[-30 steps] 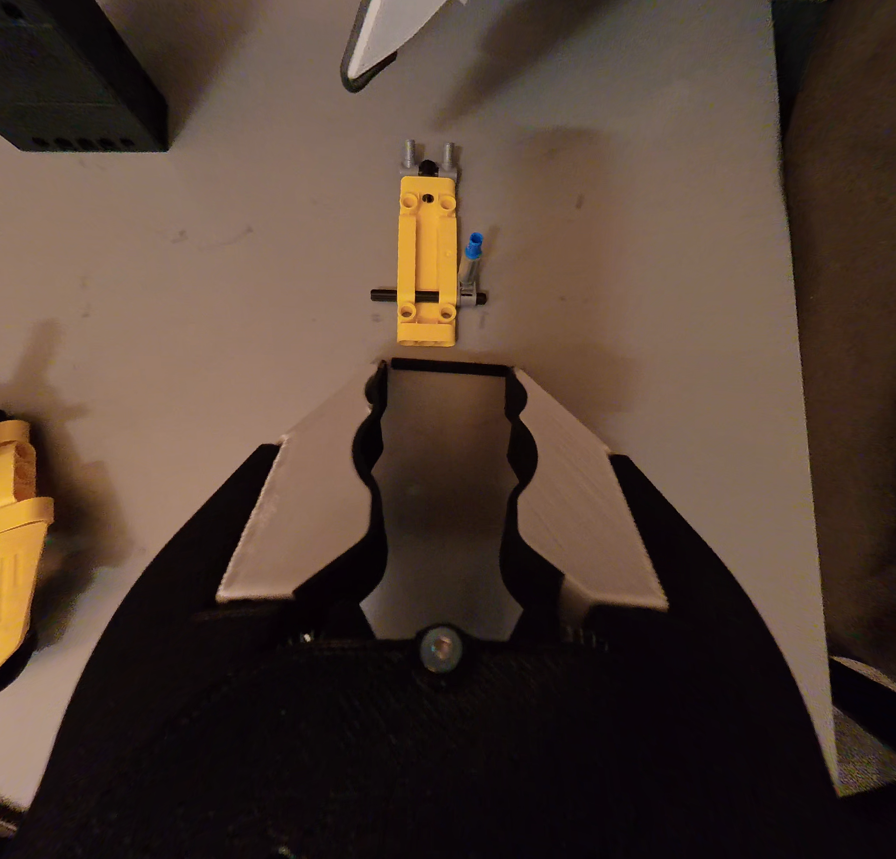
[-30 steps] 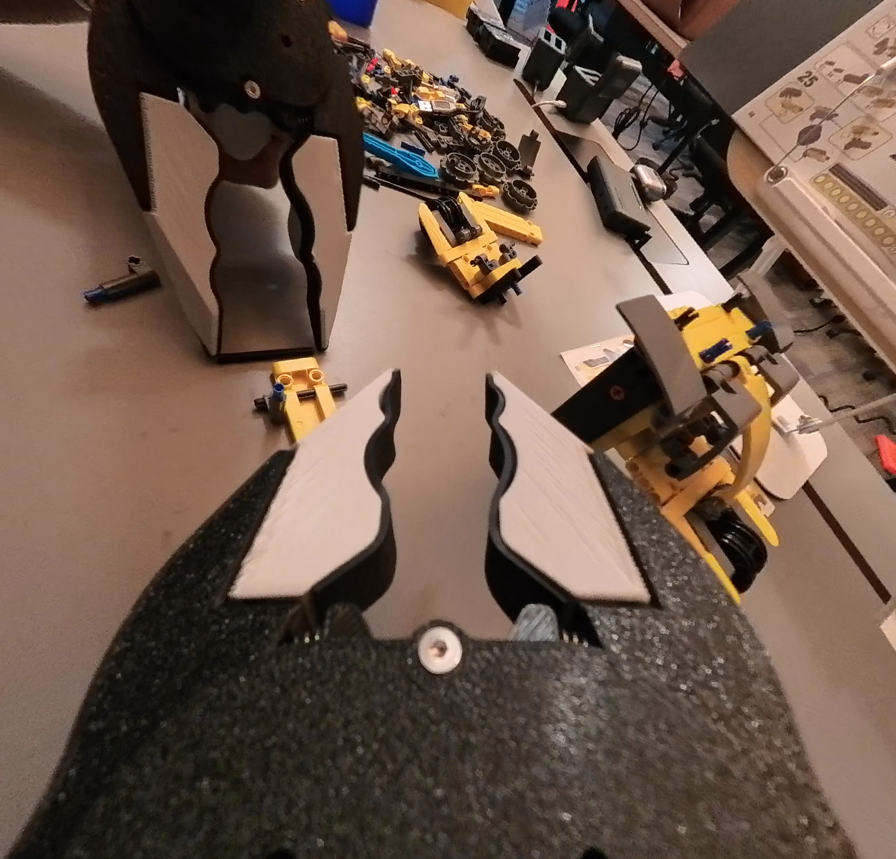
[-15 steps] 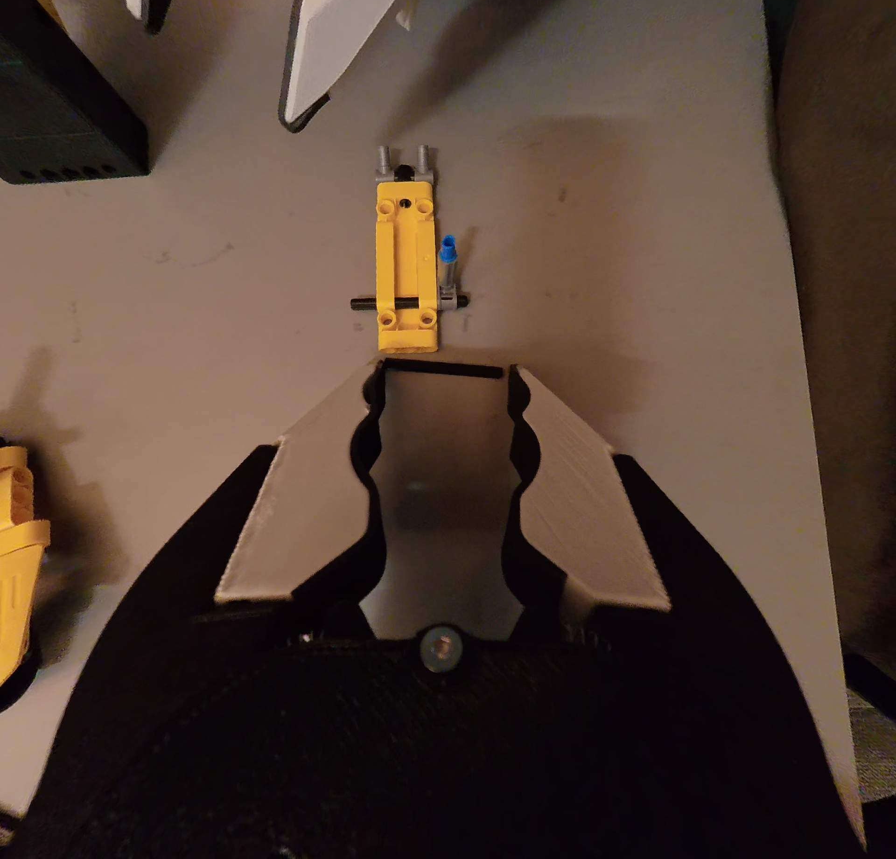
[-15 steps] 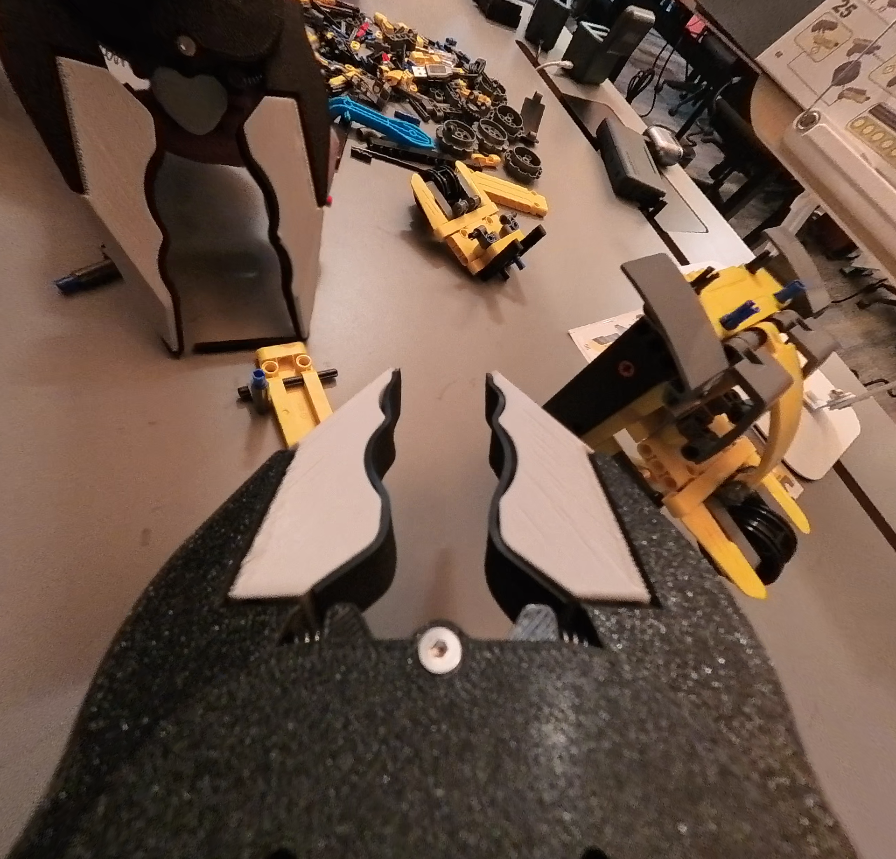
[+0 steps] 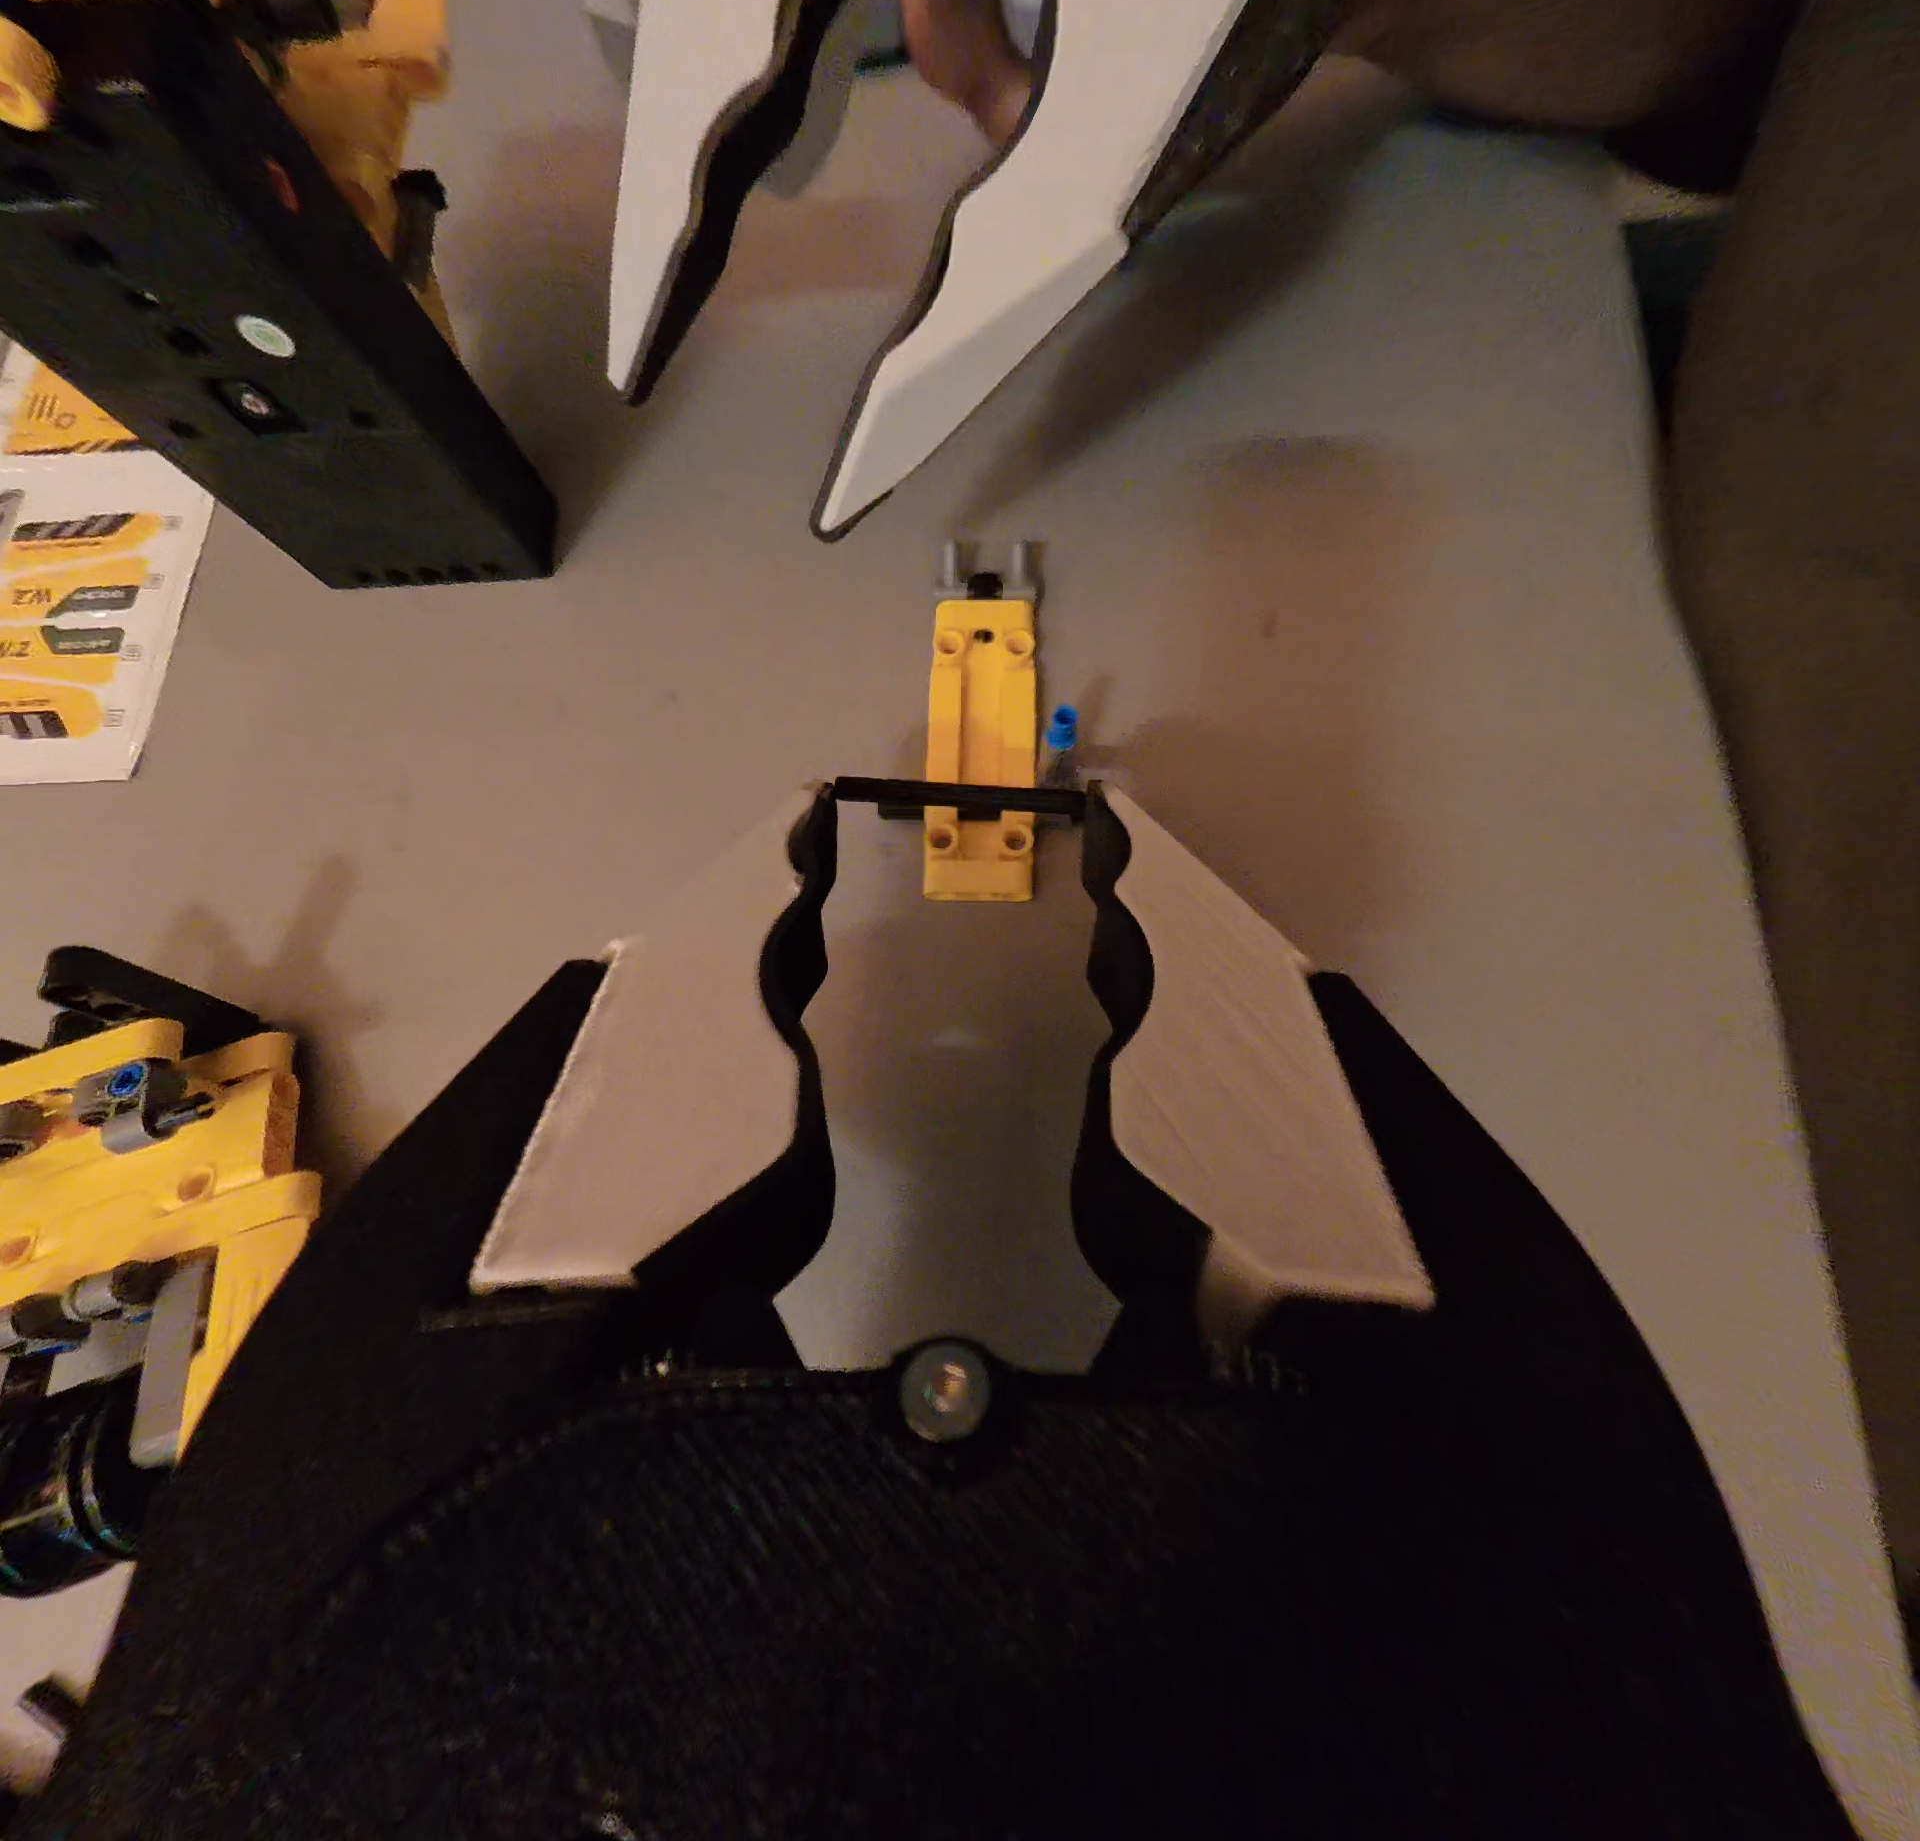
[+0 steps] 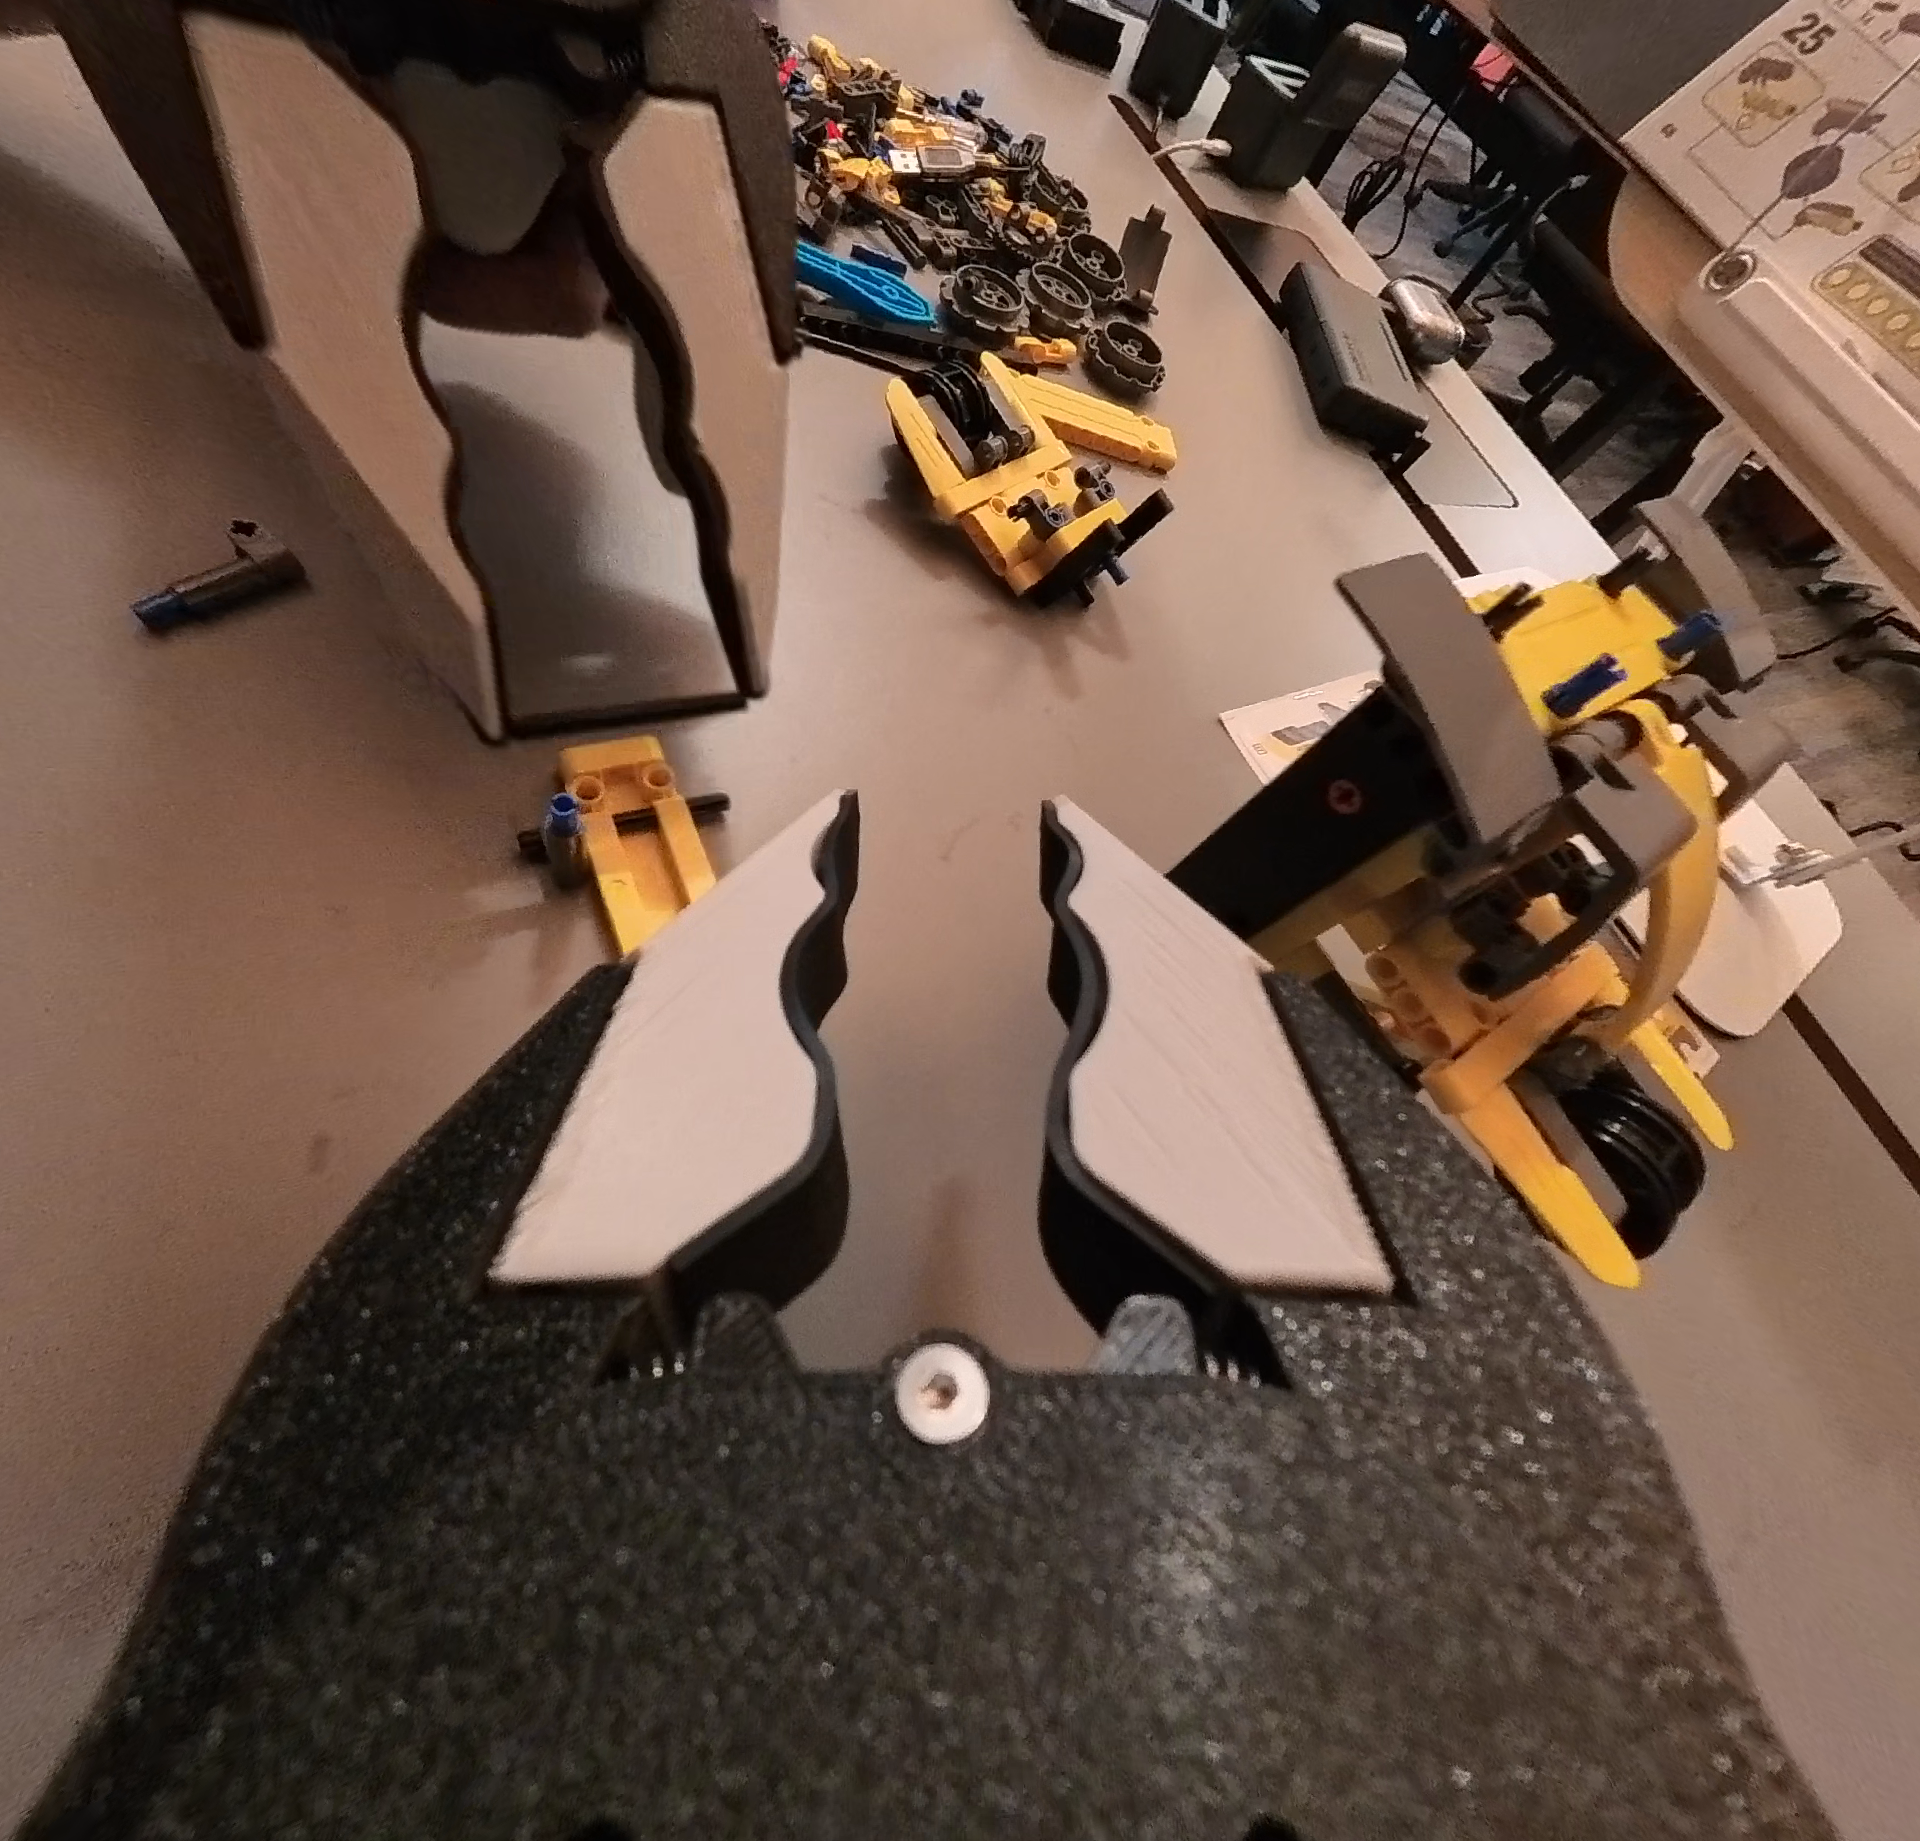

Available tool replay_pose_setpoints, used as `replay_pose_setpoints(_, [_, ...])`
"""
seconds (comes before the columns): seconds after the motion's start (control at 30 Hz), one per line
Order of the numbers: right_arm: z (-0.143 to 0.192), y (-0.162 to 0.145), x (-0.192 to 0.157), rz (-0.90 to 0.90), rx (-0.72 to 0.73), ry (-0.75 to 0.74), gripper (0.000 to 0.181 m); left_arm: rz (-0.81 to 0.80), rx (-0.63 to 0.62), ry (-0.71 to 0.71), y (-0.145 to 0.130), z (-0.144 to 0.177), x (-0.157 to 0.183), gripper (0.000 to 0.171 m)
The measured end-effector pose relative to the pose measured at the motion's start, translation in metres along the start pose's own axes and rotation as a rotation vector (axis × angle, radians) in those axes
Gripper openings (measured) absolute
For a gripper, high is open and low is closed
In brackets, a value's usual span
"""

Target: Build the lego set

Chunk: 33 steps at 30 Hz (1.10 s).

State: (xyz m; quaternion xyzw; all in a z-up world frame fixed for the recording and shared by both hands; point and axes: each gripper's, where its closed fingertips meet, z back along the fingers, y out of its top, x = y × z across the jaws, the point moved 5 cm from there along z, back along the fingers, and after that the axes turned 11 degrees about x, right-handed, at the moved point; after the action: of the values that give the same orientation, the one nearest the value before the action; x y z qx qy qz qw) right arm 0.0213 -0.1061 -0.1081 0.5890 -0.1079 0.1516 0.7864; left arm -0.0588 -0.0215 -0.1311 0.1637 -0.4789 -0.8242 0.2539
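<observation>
left claw (image 5: 961, 804): open, tips straddling near end of yellow piece (image 5: 982, 742) on table (image 5: 1351, 752)
piece: light, stiff plastic; black axle (image 5: 961, 812) may slip; grip flat long sides
right claw (image 6: 948, 835): open, empty, piece just left
far: parts pile (image 6: 966, 222)

Office-like workroom, long grey table (image 6: 1039, 752), loose building-toy parts (image 6: 935, 181), chargers (image 6: 1299, 118), cables

Bare table (image 6: 935, 731) between yellow piece (image 6: 634, 846) and yellow model (image 6: 1507, 908).
</observation>
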Motion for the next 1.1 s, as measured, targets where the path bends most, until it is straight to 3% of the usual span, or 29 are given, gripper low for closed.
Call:
replay_pose_setpoints(0.13, [0.001,0.002,0.000,0.008,0.004,-0.005,0.034,-0.014,-0.075,-0.015,-0.012,-0.013,0.005,0.044])
replay_pose_setpoints(1.1, [0.000,0.000,-0.002,0.013,-0.006,0.005,0.034,0.025,-0.060,-0.010,-0.012,-0.016,0.004,0.044])
